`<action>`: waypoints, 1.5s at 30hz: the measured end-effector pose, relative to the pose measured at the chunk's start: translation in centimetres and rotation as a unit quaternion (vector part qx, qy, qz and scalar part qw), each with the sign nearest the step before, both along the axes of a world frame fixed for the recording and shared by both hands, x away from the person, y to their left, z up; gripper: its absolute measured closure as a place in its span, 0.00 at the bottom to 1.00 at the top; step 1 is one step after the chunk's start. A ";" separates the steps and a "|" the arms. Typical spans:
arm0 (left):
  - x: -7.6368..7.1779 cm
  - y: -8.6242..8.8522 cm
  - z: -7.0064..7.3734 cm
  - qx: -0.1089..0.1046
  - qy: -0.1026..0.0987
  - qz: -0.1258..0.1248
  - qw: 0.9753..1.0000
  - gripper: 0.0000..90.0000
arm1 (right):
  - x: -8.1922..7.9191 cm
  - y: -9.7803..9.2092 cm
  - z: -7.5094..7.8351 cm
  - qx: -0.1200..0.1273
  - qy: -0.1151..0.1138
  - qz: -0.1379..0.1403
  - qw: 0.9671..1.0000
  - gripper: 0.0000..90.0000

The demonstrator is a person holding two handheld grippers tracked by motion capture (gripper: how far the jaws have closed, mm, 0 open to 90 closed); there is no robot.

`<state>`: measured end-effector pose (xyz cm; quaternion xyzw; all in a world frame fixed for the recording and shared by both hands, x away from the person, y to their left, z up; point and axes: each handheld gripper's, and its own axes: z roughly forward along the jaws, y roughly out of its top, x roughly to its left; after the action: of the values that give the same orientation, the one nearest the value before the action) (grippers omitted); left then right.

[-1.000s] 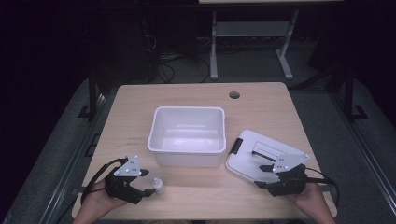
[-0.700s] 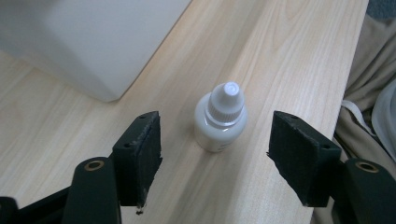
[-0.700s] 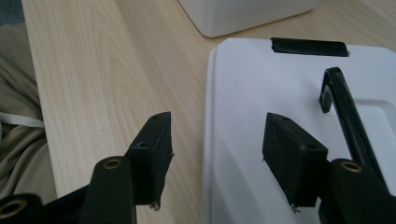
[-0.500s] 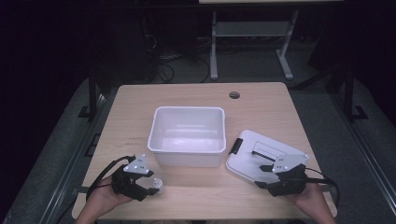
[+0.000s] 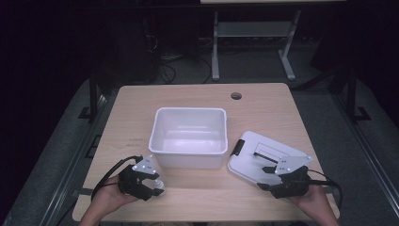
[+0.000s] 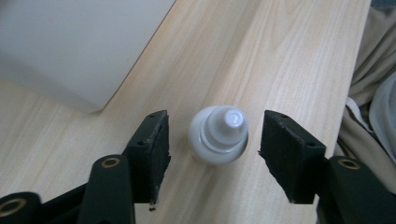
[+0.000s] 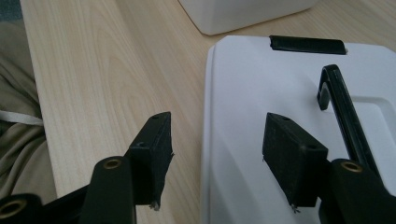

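Left gripper [image 5: 157, 185] low in the left hand [image 5: 110, 195], fingers [image 6: 152, 149] spread wide apart, right gripper [image 5: 266, 178] low in the right hand [image 5: 313, 202], fingers [image 7: 292, 154] also apart

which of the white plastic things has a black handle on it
The flat white lid, lying right of the white bin; it has a black handle and latch. The bin and the small white bottle between the left gripper's jaws are plain white.

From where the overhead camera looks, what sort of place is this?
Probably a lab or recording workroom, not a home: a bare wooden table in a dark room, loose cables on the floor behind it, and a metal-framed bench beyond. A person works hand-held grippers there.
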<state>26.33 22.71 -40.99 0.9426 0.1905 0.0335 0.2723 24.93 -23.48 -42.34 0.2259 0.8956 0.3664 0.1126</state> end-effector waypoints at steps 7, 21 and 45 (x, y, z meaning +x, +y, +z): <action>0.2 -0.2 -0.2 0.004 0.005 0.000 1.000 0.51 | -0.1 -0.1 0.1 0.000 -0.001 0.000 1.000 0.47; 0.4 -0.6 -0.6 0.014 0.014 -0.005 1.000 0.60 | -0.1 -0.2 0.2 0.001 -0.003 0.001 1.000 0.47; 0.7 -1.2 -0.3 0.034 0.015 -0.019 0.999 0.66 | -0.2 -0.4 0.3 0.006 -0.004 0.002 1.000 0.47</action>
<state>27.08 21.47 -41.30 0.9552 0.1752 0.0204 0.2377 24.71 -23.84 -42.03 0.2236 0.8933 0.3727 0.1142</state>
